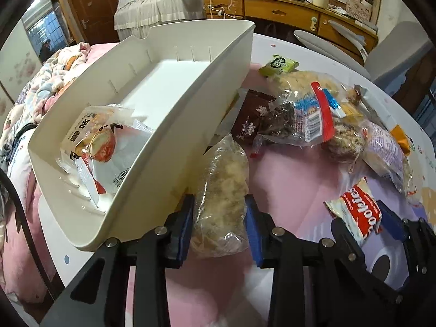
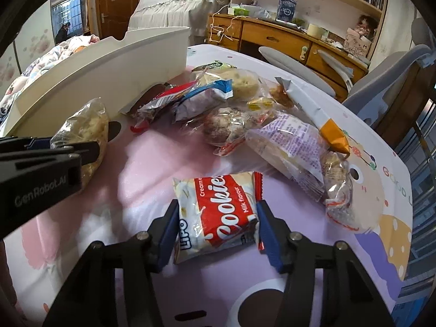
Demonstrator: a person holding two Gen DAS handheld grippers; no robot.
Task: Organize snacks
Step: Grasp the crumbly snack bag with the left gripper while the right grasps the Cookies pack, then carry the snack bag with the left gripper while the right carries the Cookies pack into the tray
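Observation:
My left gripper [image 1: 219, 220] is shut on a clear bag of pale crumbly snack [image 1: 223, 190], right beside the cream storage bin [image 1: 152, 147]. The bin holds one bread packet [image 1: 92, 136]. My right gripper [image 2: 216, 229] is shut on a red and white cookies packet [image 2: 218, 212] on the table; it also shows in the left wrist view [image 1: 357, 212]. A pile of wrapped snacks [image 2: 245, 117] lies behind it. The left gripper with its bag [image 2: 81, 133] shows at the left of the right wrist view.
The bin's long wall [image 2: 109, 81] stands left of the pile. A green packet [image 1: 278, 65] lies at the far side. The table [image 2: 381, 185] has a pink and purple cartoon cover. A grey chair [image 2: 381, 87] and wooden desk [image 2: 272, 38] stand behind.

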